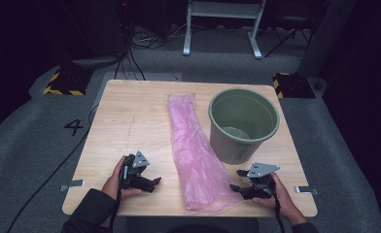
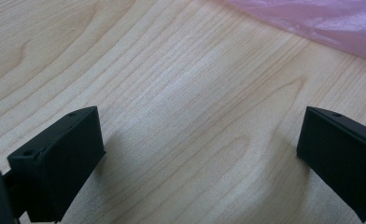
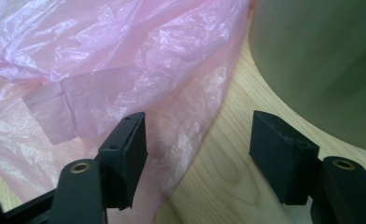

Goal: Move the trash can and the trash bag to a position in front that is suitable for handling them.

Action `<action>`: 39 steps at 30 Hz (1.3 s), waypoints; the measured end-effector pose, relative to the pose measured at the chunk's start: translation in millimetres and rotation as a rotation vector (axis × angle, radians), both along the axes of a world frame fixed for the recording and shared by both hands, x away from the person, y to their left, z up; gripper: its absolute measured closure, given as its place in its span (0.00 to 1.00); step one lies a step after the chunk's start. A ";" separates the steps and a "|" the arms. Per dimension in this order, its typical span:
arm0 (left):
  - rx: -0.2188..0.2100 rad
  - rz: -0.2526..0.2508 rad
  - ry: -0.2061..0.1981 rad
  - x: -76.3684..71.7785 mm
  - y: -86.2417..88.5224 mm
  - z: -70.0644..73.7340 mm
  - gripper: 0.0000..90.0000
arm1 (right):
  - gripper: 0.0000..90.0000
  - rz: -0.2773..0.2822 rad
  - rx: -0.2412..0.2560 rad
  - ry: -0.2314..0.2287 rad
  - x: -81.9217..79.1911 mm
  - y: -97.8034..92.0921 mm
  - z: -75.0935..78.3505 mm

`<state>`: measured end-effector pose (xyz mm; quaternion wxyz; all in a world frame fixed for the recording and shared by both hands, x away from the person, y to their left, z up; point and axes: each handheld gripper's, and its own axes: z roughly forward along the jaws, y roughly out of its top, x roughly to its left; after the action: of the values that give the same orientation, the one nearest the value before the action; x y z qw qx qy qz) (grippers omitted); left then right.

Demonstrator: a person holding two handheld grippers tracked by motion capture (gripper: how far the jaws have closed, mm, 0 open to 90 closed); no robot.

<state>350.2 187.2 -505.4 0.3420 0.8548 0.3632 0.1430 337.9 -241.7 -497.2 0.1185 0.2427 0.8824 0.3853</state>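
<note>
Two claws spread apart near the worktop's (image 1: 130,111) near edge, left claw (image 2: 200,154) over bare wood, right claw (image 3: 197,154) straddling the pink bag's (image 1: 193,150) rim beside the green bin (image 1: 244,124), crinkles plain up close.

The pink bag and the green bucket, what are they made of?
The pink bag looks like thin plastic film: see-through, crinkled and shiny where light hits its folds. The green bucket seems to be hard moulded plastic with a smooth, dull finish and a rolled rim, though it could be painted metal.
</note>
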 end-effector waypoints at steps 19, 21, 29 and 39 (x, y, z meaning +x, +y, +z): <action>0.000 0.009 0.003 -1.1 -0.2 0.1 0.01 | 0.40 -0.008 0.010 -0.019 2.5 11.1 1.6; -0.001 0.011 0.004 -1.4 -0.2 0.1 0.01 | 0.37 -0.051 0.024 -0.027 4.1 -1.8 3.6; -0.001 0.011 0.004 -1.4 -0.2 0.1 0.01 | 0.33 -0.205 0.071 -0.059 13.1 -49.5 14.9; 0.000 0.025 0.003 -2.5 -4.2 0.2 0.01 | 0.32 -0.338 0.103 -0.082 38.1 -80.4 26.6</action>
<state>347.6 183.0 -505.2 0.3397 0.8505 0.3743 0.1458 376.1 -322.1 -470.6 0.2049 0.3773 0.8026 0.4142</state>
